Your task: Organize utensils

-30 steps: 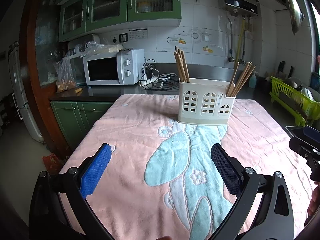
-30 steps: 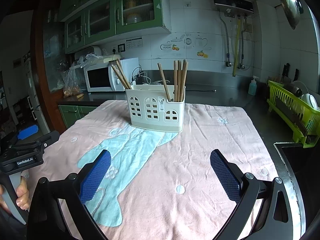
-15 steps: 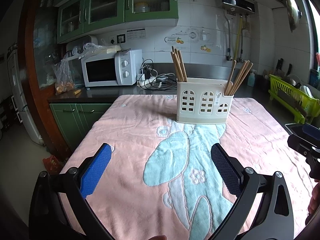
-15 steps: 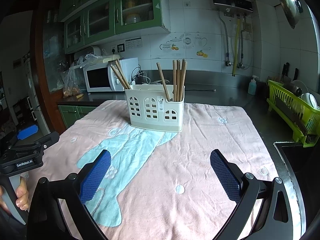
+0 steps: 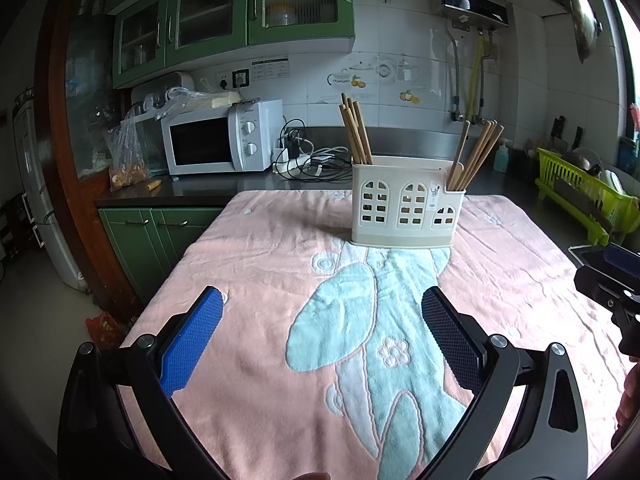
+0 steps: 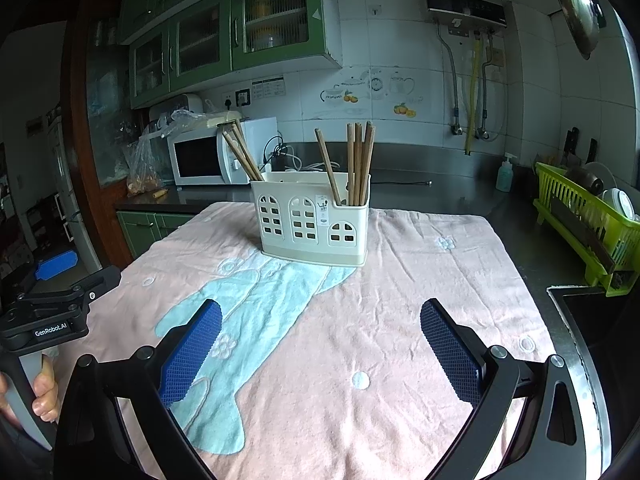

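We have the caddy (image 5: 406, 204) standing upright near the far end of the pink towel (image 5: 260, 264), long side running left to right across our view, arched cut-outs facing us. Its base sits right at the tip of the towel's pale blue pattern (image 5: 360, 332). Chopsticks (image 5: 356, 132) stand in it in two bunches, handles down, tips up: the left bunch fills the left end compartment and leans up and to the left, while the right bunch (image 5: 474, 156) sits in the low right end compartment and fans up to the right in the left wrist view. From the right wrist they read differently, the right bunch close to vertical with one stick tilting left. The middle compartment looks bare, though we cannot see down into it.

Our left gripper (image 5: 322, 334) hangs over the near part of the towel, fingers spread wide with nothing between the blue pads (image 5: 192, 344). Our right gripper (image 6: 320, 344) is likewise splayed wide and holding nothing, well short of the caddy. Each shows at the edge of the other's view, a hand (image 6: 44, 392) wrapped on the left one's handle.

Behind the towel runs a dark counter (image 5: 208, 188) with a microwave (image 5: 222, 142), a tangle of cables (image 5: 308, 158), and a lime dish rack (image 6: 588, 220) off to the right, green cabinets (image 5: 240, 12) above
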`<state>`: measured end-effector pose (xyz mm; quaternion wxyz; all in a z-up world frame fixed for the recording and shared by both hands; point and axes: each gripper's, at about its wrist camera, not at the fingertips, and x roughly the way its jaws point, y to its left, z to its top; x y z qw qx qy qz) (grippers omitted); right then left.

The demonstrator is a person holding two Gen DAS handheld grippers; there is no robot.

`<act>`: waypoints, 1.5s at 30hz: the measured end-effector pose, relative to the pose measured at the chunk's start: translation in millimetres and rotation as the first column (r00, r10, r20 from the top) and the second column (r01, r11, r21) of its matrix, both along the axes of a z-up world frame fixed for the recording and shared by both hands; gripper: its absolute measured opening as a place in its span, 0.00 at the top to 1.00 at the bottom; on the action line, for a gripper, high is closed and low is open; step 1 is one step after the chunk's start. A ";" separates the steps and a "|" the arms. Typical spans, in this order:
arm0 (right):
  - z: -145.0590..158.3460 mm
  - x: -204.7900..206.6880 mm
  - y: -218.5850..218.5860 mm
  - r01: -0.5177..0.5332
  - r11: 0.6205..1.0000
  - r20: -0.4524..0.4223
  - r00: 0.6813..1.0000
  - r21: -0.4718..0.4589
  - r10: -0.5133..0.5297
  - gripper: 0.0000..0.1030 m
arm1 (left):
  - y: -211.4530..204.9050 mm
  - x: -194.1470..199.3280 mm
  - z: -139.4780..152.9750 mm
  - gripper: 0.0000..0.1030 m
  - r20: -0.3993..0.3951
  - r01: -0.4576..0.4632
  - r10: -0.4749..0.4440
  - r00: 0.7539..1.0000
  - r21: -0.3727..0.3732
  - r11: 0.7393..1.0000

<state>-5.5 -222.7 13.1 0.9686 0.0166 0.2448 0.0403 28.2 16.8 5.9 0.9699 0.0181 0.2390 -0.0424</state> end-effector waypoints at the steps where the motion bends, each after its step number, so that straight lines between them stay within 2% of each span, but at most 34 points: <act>1: 0.2 0.1 -0.4 -0.002 1.000 -0.001 1.000 0.002 0.002 0.07 | 0.0 0.0 0.0 0.04 -0.001 0.000 0.000 1.000 0.000 1.000; 38: -1.7 1.0 -0.1 -0.007 1.000 -0.002 1.000 0.005 0.007 0.07 | 0.1 0.9 -3.2 0.04 -0.010 0.014 -0.014 1.000 0.008 1.000; 45: -4.9 0.7 1.0 -0.007 1.000 -0.002 1.000 0.008 0.007 0.07 | -1.9 -1.8 -0.7 0.05 0.015 0.016 -0.016 1.000 0.033 0.999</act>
